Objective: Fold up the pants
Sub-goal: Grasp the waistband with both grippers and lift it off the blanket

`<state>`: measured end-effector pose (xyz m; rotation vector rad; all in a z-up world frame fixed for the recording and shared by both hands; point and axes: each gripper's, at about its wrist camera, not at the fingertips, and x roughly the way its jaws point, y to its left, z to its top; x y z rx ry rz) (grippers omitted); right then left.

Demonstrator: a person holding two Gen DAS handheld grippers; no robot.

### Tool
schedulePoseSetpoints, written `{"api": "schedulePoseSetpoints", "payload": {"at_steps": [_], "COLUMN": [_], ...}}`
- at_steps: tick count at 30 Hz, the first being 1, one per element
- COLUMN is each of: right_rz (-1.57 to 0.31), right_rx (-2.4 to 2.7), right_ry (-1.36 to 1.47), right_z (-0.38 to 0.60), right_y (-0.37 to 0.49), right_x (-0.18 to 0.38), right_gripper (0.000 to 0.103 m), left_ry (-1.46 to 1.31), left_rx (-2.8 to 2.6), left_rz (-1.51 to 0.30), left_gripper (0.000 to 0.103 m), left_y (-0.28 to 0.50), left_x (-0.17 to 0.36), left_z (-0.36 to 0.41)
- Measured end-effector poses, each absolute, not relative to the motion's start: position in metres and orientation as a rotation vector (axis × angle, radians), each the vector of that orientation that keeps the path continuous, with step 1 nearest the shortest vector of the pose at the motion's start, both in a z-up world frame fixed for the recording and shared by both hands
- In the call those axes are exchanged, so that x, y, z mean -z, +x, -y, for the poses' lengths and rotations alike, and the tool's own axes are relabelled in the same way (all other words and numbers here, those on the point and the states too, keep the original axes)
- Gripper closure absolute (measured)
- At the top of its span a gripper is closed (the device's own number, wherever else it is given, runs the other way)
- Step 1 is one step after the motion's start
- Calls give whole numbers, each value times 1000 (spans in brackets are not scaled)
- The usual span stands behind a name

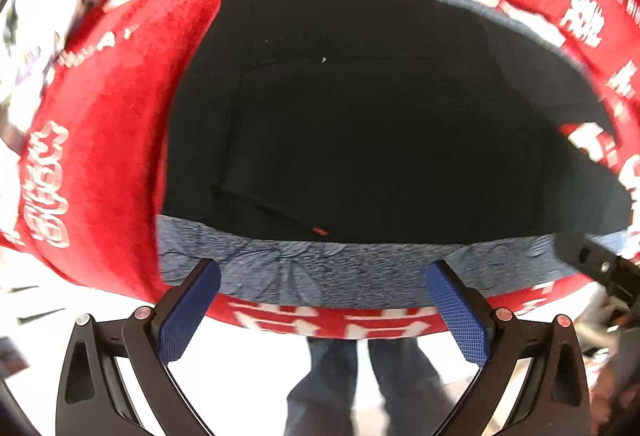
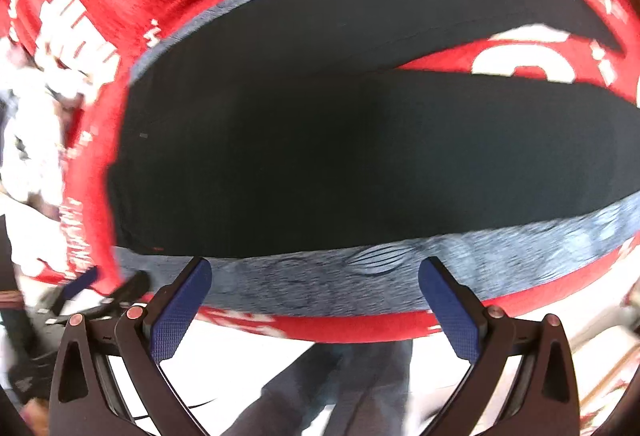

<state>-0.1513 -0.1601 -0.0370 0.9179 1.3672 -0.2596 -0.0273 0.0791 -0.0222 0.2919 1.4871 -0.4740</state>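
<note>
Left wrist view looks down on black pants [image 1: 380, 124] spread flat on a grey patterned mat [image 1: 320, 268], which lies on a desk covered by a red cloth [image 1: 120, 140] with white lettering. The left gripper [image 1: 322, 300] hangs over the near edge of the mat with its two blue-padded fingers [image 1: 188, 312] spread wide and nothing between them; the pads sit above the mat's near strip and the cloth's edge, not visibly touching either. Seams and a small orange mark show on the pants near their lower left corner. At the right edge of this view a dark part of the right gripper [image 1: 600, 264] reaches in over the mat. Below the desk edge, a person's legs [image 1: 360, 388] in blue jeans stand on a pale floor.

Right wrist view shows the same pants [image 2: 340, 164] with the two legs parting toward the right, a wedge of cloth [image 2: 500, 56] visible between them. The right gripper [image 2: 314, 296] is likewise wide open and empty, fingers [image 2: 452, 312] poised above the mat's [image 2: 360, 276] near strip. At lower left the left gripper [image 2: 100, 288] appears, blurred, just off the mat's corner. The person's legs [image 2: 344, 388] show beneath the desk edge here too.
</note>
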Motion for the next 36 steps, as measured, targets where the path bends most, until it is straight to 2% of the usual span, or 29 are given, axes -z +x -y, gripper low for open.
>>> {"api": "schedulePoseSetpoints", "payload": {"at_steps": [3, 5, 6, 7, 9, 17, 24, 33, 34, 36], "right_rz": [-1246, -1227, -1228, -1228, -1227, -1128, -1031, -957, -928, -871], "right_rx": [129, 90, 65, 38, 2, 1, -49, -25, -13, 21], "right_ry": [1122, 1201, 1249, 1302, 1400, 1532, 1563, 1659, 1702, 1795], "right_z": [158, 153, 149, 146, 139, 139, 149, 154, 156, 157], "right_y": [-165, -177, -184, -190, -205, -230, -220, -232, -235, -243], "right_x": [45, 57, 67, 78, 101, 147, 143, 152, 155, 160], "right_gripper": [0, 5, 18, 38, 46, 46, 46, 45, 45, 49], "left_ry": [103, -4, -56, -101, -168, -348, -489, -460, -442, -413], "left_rx": [541, 587, 604, 616, 621, 620, 631, 566, 551, 522], "left_rz": [-1482, -1514, -1535, -1556, -1593, -1639, -1572, -1575, -1579, -1589], "left_gripper": [0, 0, 0, 0, 0, 0, 0, 1, 3, 16], "left_y": [-19, -14, -13, -13, -14, -19, -10, -3, -2, -3], "left_x": [22, 33, 41, 50, 66, 116, 104, 103, 102, 99], "left_z": [-105, -125, -135, -144, -160, -187, -193, -186, -184, -184]}}
